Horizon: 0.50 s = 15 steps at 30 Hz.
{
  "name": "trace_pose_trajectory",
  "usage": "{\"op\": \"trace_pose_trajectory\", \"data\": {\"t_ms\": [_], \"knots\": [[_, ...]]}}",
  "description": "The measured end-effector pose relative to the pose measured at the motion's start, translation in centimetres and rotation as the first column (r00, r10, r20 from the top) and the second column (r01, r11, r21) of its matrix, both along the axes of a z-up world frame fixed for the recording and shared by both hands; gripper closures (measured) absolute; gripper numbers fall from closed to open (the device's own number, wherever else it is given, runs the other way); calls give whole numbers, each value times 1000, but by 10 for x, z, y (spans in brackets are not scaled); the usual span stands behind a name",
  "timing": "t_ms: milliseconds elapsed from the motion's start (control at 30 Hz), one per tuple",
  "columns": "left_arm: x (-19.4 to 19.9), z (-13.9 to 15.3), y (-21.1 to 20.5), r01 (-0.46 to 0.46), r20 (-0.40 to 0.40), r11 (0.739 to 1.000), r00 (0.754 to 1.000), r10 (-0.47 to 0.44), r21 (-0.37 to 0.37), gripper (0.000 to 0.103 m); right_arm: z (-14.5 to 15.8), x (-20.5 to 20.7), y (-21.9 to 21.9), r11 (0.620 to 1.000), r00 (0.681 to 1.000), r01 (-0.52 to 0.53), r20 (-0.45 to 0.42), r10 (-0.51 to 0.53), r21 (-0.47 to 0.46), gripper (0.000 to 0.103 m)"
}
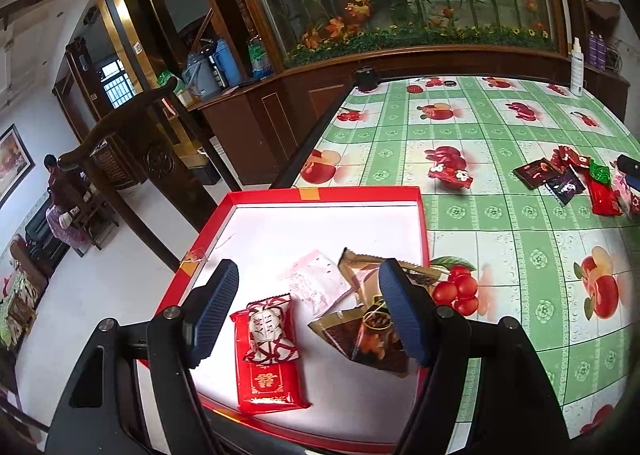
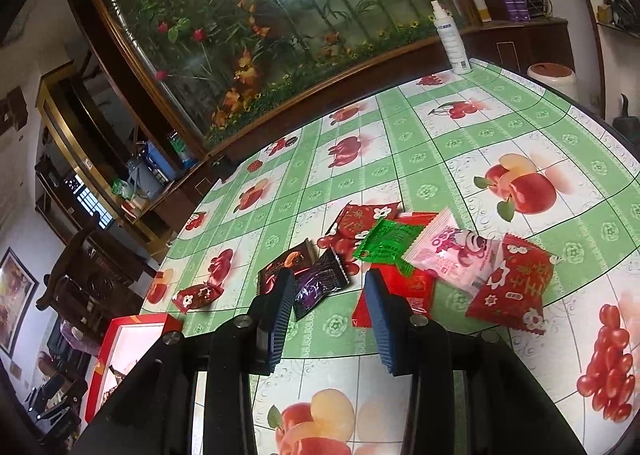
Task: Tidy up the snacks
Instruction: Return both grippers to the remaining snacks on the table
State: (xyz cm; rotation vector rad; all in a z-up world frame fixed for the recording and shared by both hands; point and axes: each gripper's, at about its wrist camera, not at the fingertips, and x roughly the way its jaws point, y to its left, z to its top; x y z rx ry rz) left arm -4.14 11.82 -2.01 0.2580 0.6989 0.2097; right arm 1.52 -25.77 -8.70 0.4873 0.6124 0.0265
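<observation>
In the left wrist view my left gripper (image 1: pixel 308 315) hangs open over a red box (image 1: pixel 320 194) with a white floor. In the box lie a red packet (image 1: pixel 272 379) with a wrapped candy (image 1: pixel 268 331) on it, a pale pink packet (image 1: pixel 316 283) and brown packets (image 1: pixel 372 339). Nothing sits between the pads. In the right wrist view my right gripper (image 2: pixel 330 315) is open and holds nothing, just short of a heap of loose snacks: a purple packet (image 2: pixel 320 283), a brown one (image 2: pixel 286 261), a flat red one (image 2: pixel 416 287), a green one (image 2: pixel 388 241) and a pink one (image 2: pixel 452 255).
The table (image 2: pixel 440 175) wears a green checked fruit cloth. A small red candy (image 2: pixel 198 295) lies alone near its left edge. A spray bottle (image 2: pixel 452 39) stands at the far edge before a wooden flower cabinet. A wooden chair (image 1: pixel 132 143) stands beside the table; a person (image 1: pixel 60 195) sits far off.
</observation>
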Motion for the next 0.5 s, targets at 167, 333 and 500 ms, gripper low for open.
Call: {"op": "trace_pose_trajectory", "data": {"t_ms": [167, 333, 500], "knots": [[2, 0, -10, 19, -3, 1000, 1000, -18, 13, 30, 2, -3, -7, 1000, 1000, 7, 5, -7, 5, 63], [10, 0, -32, 71, -17, 997, 997, -71, 10, 30, 3, -5, -22, 1000, 1000, 26, 11, -26, 12, 59], [31, -2, -71, 164, -48, 987, 985, -164, 0, 30, 2, -2, -58, 994, 996, 93, 7, -93, 62, 59]]}}
